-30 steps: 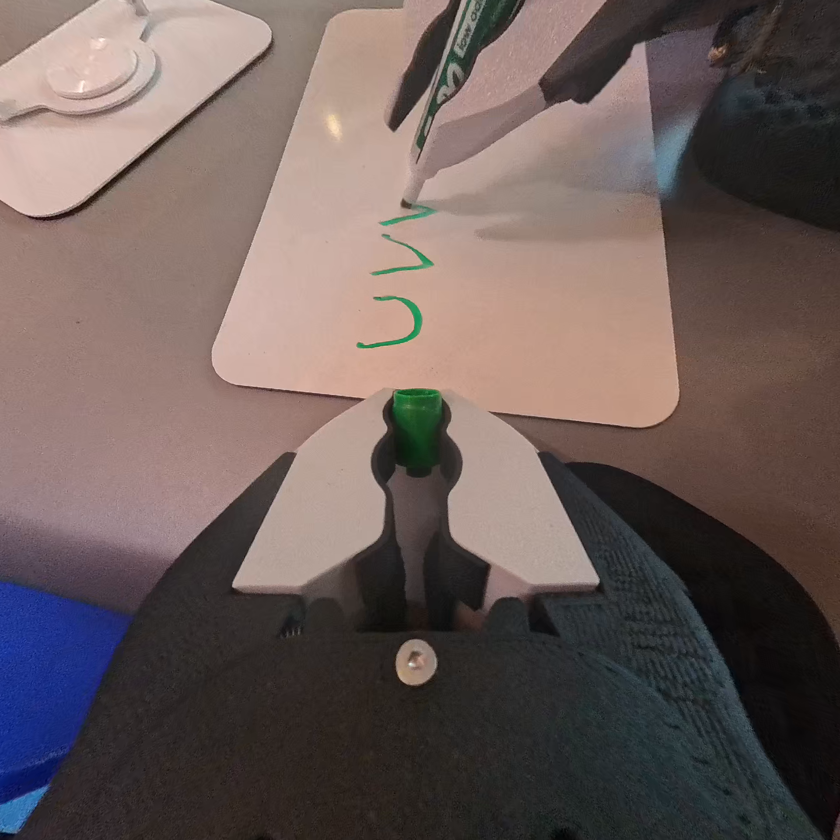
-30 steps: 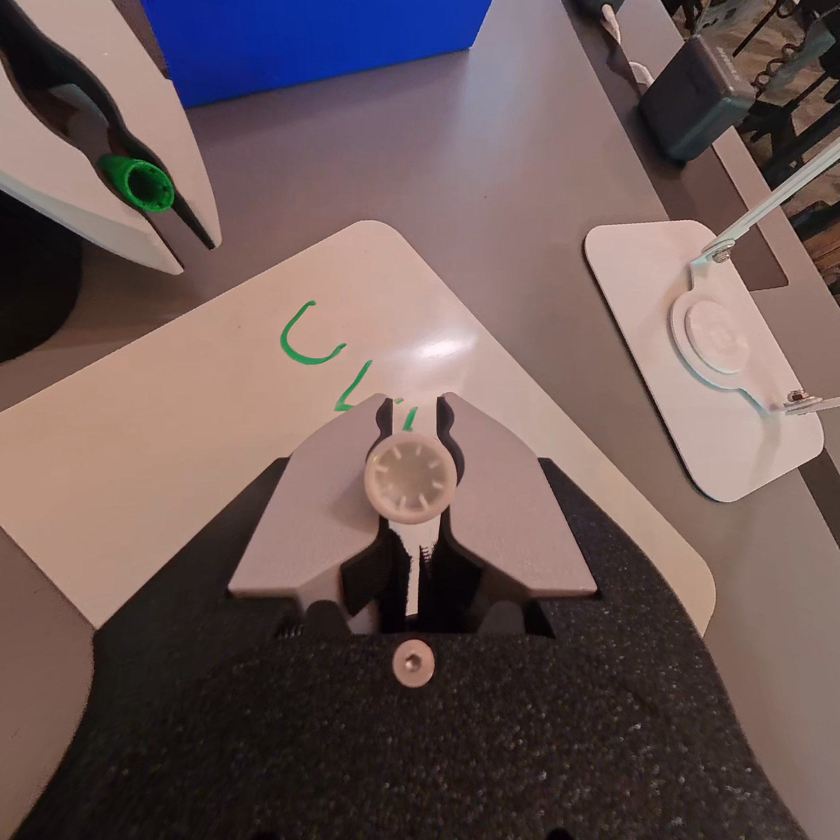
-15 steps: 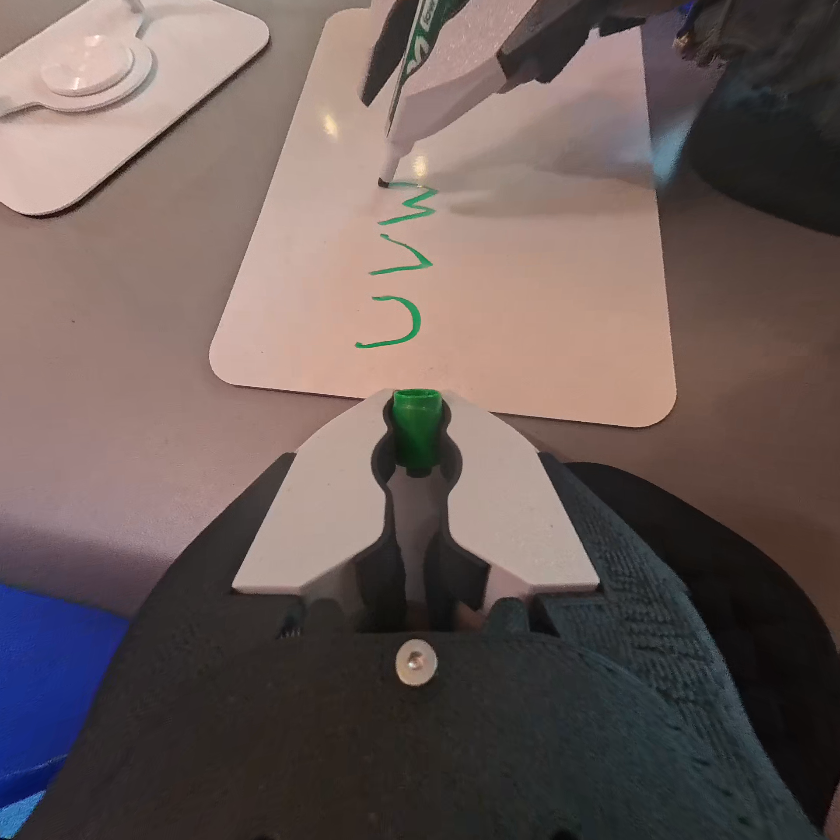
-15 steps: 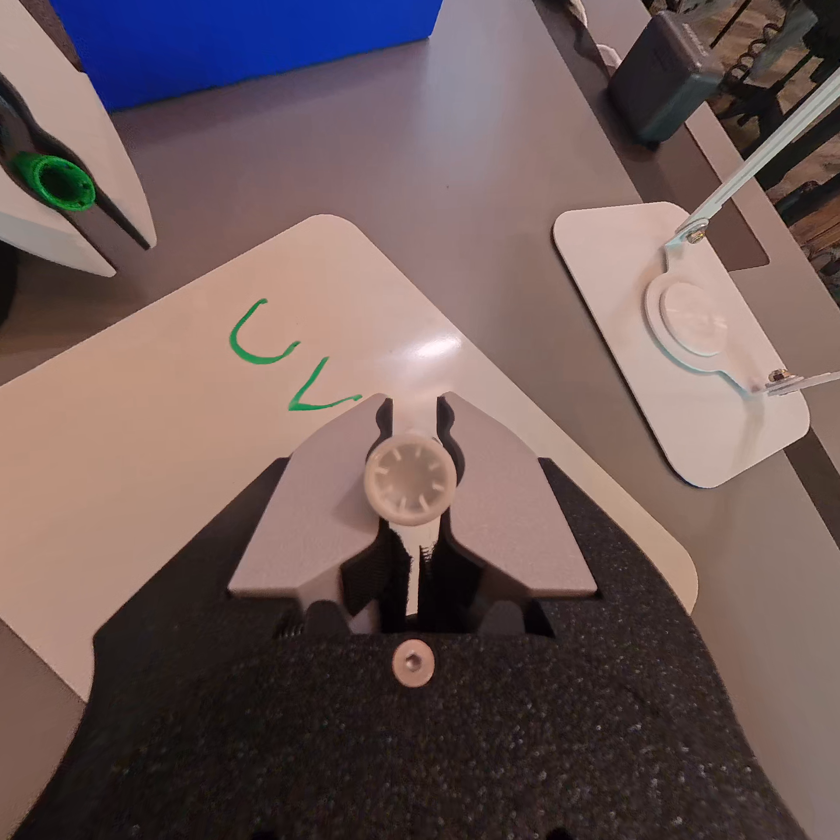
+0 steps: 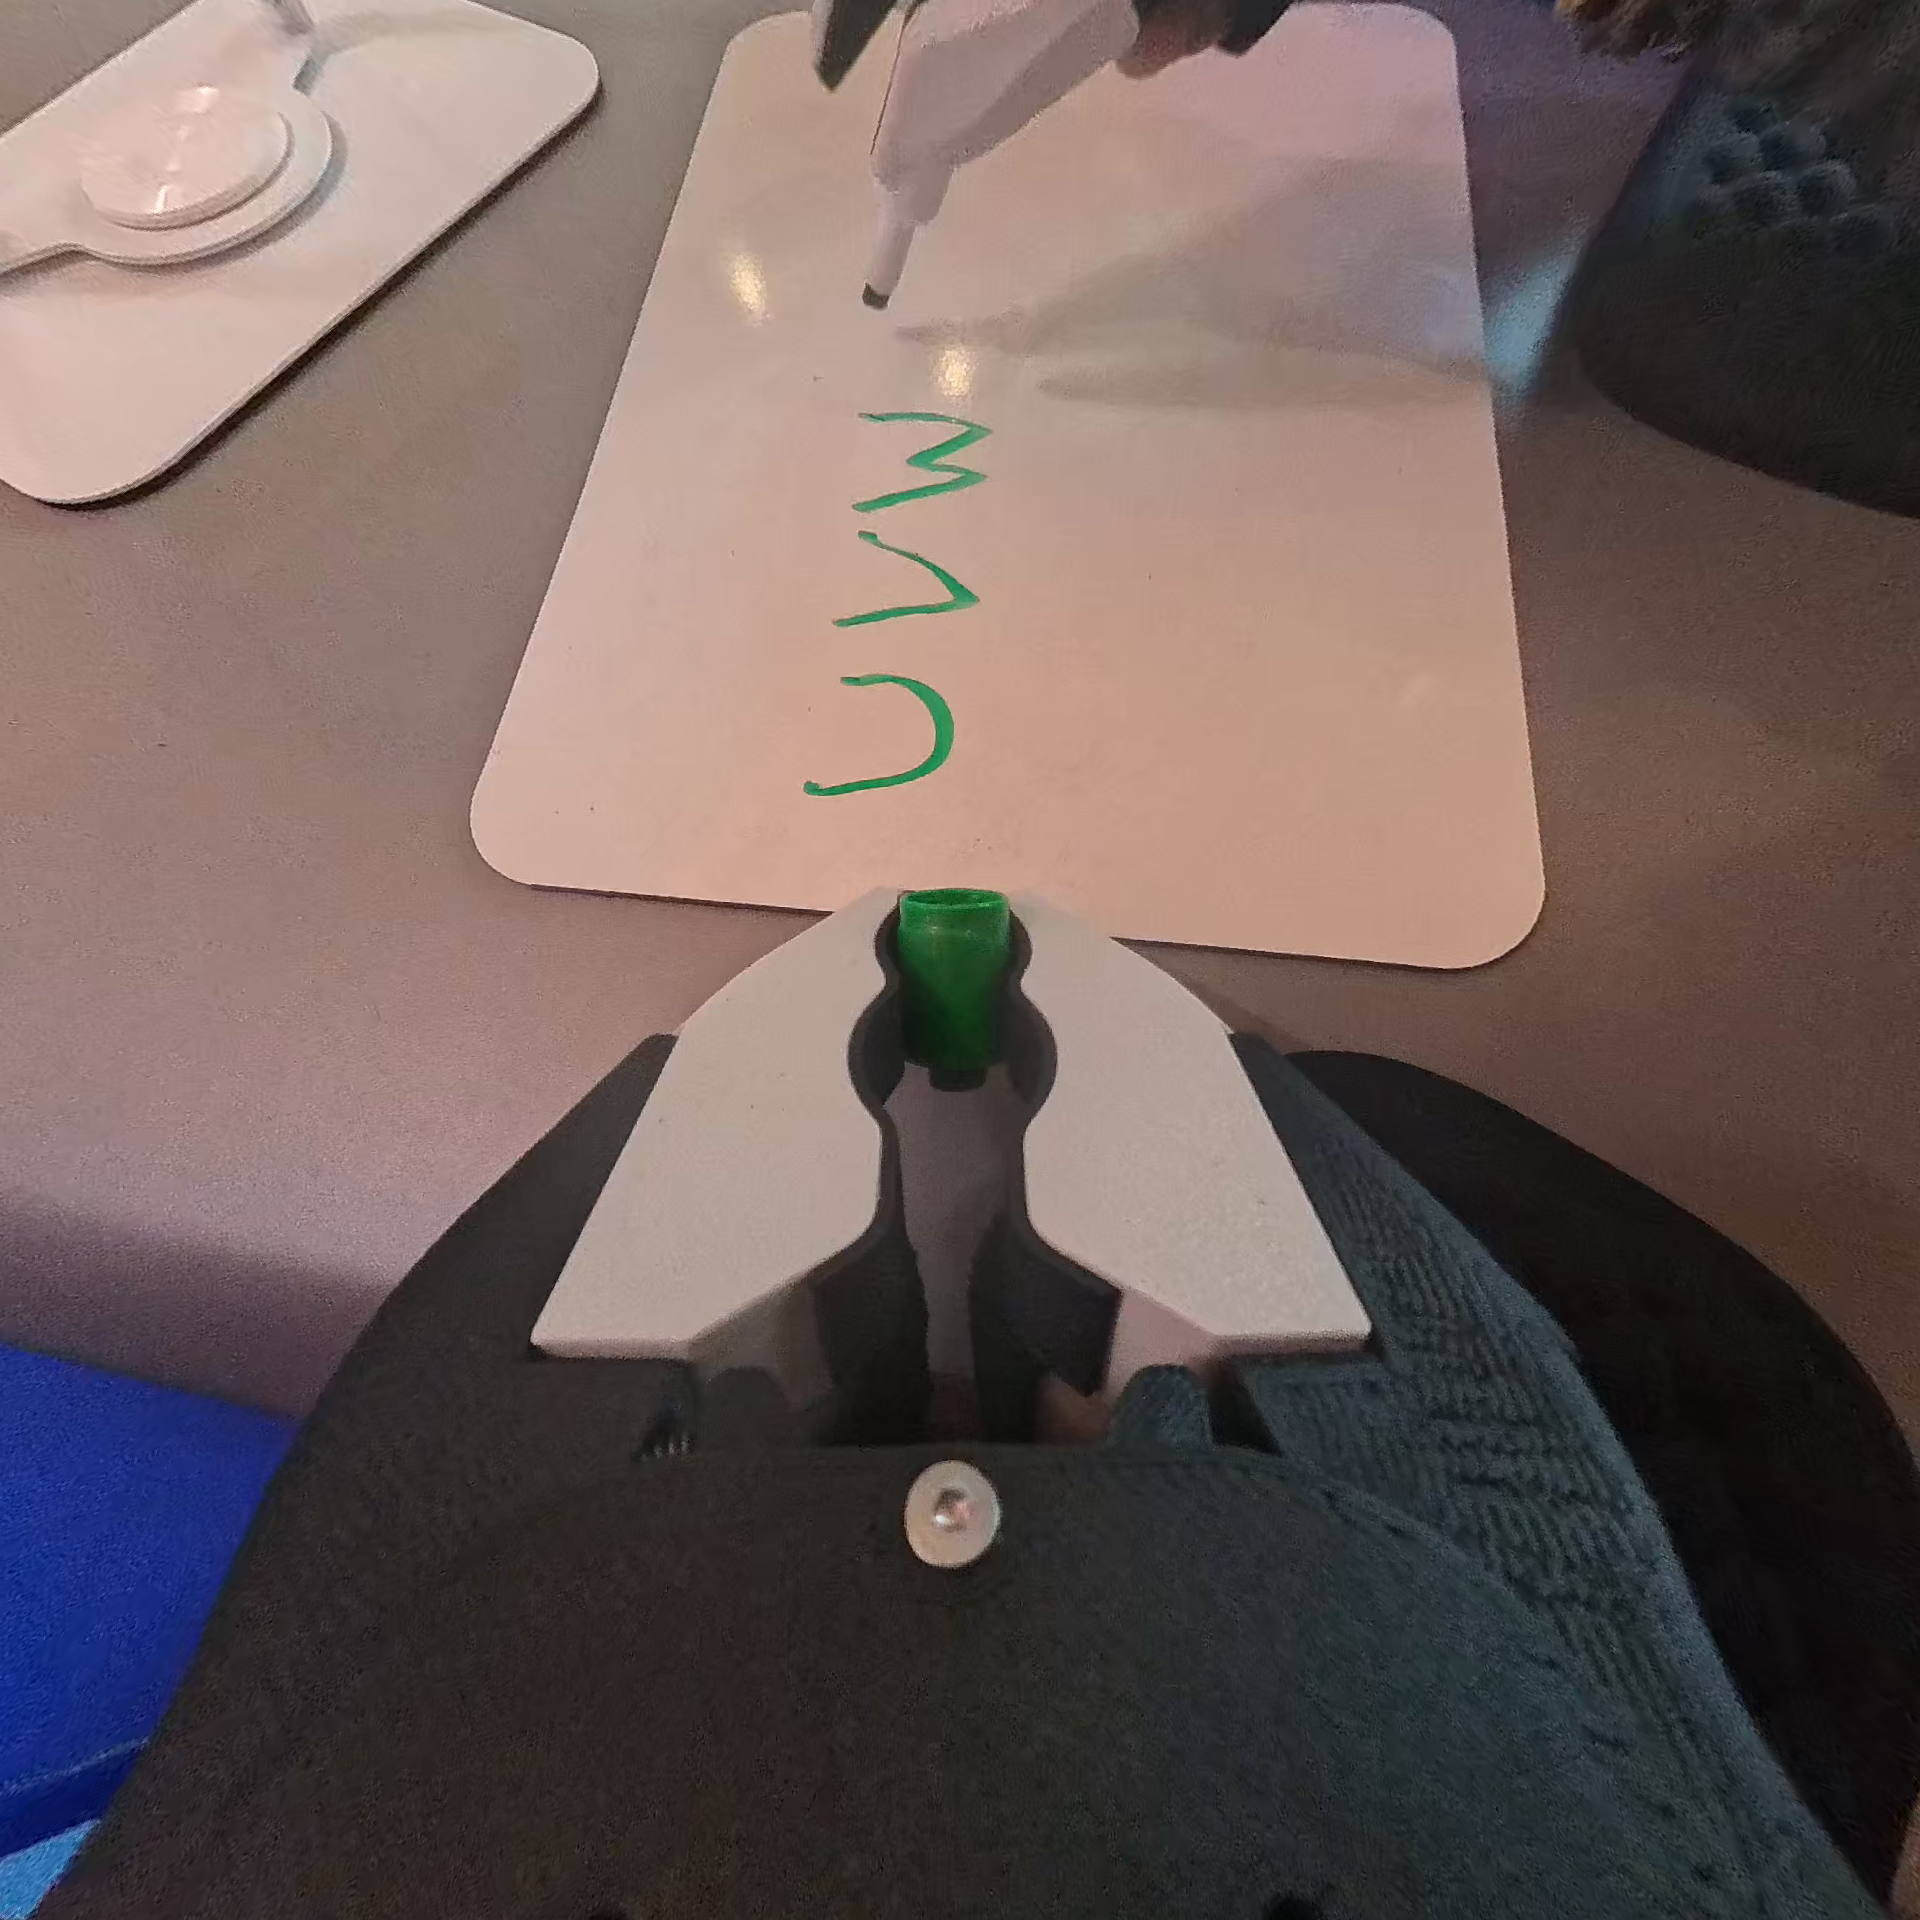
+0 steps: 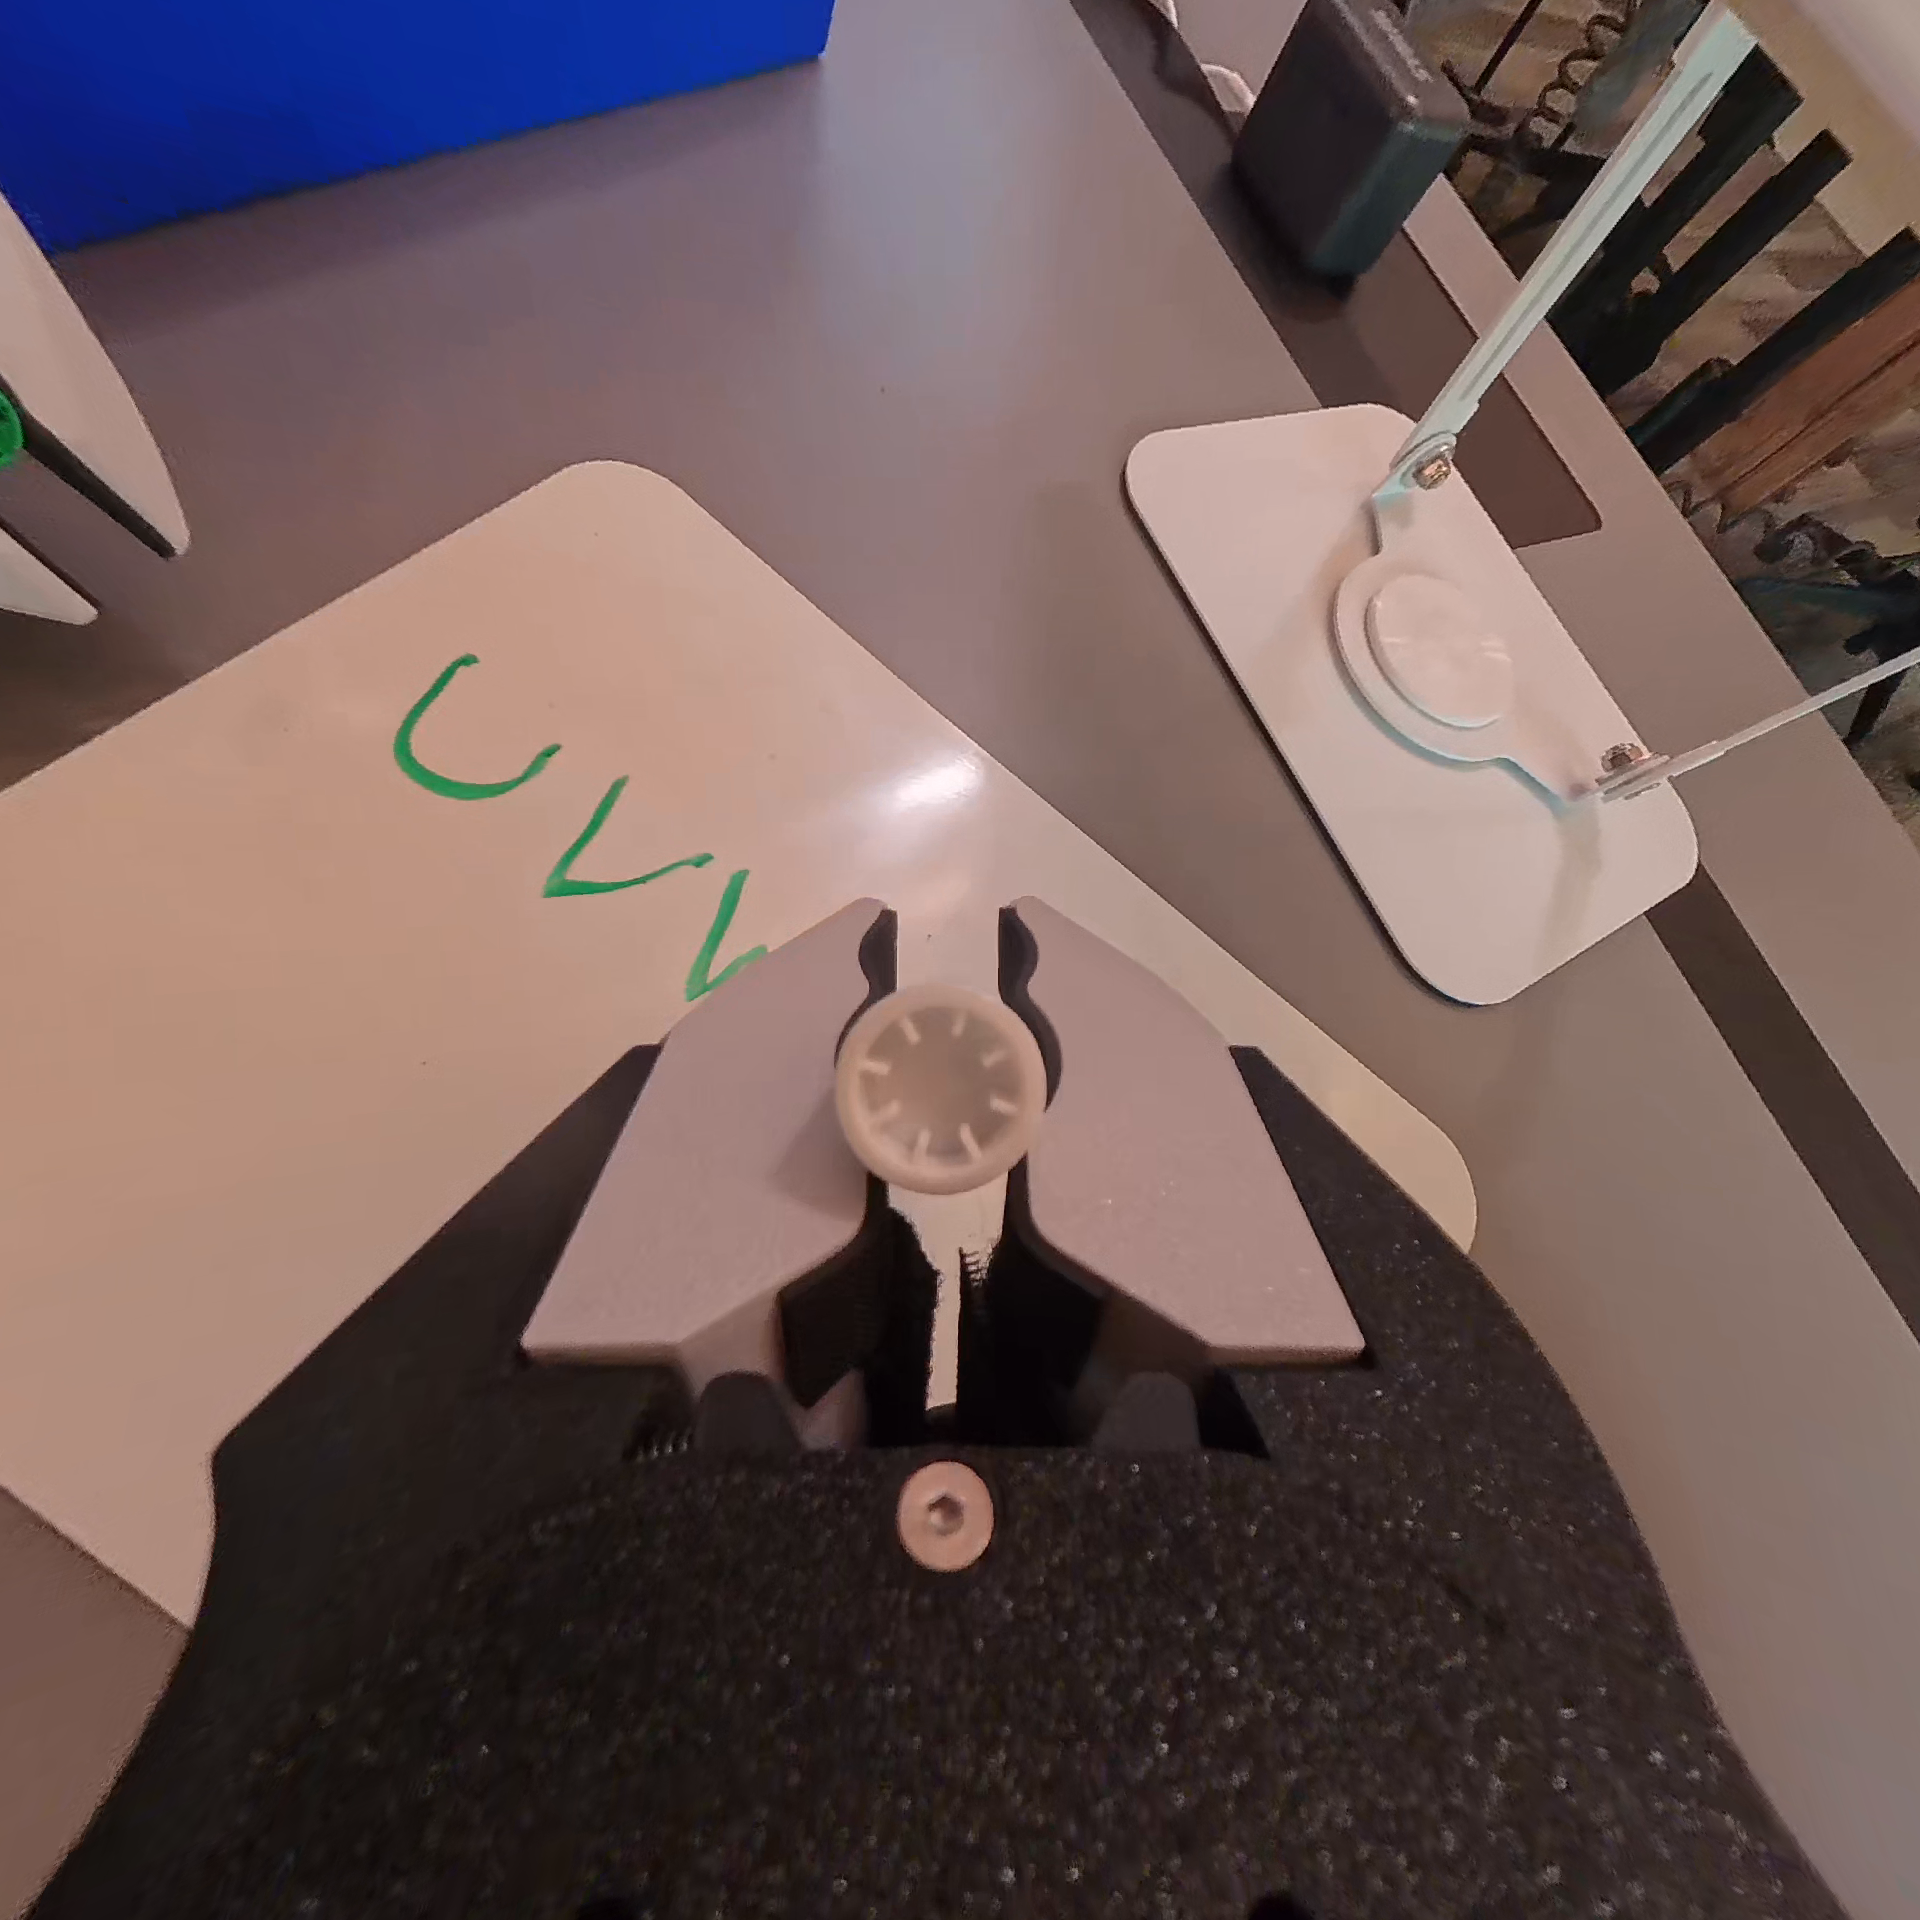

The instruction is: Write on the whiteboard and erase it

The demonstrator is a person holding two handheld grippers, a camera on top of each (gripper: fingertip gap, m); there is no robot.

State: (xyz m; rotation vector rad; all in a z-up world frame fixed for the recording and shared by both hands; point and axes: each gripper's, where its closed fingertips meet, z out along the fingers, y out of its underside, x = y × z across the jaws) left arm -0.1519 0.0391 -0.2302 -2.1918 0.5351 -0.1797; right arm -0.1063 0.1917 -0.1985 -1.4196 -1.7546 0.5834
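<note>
Since a second ago, the marker [image 5: 902,197] pinched in the right gripper [image 6: 940,920] is being lifted beyond the green strokes [image 5: 909,597] on the whiteboard [image 5: 1226,644], while its cap [image 5: 951,982] is being kept clamped in the left gripper [image 5: 954,904] for recapping.

Looks like a lab or workshop bench. Plain grey worktop [image 6: 935,312], white stand base [image 6: 1403,707] with thin metal rods, dark boxy device [image 6: 1340,135] at the edge. Blue bin [image 6: 364,94] behind.

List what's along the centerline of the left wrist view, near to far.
left gripper → green cap → whiteboard near edge → green marks → marker tip → right gripper
</note>
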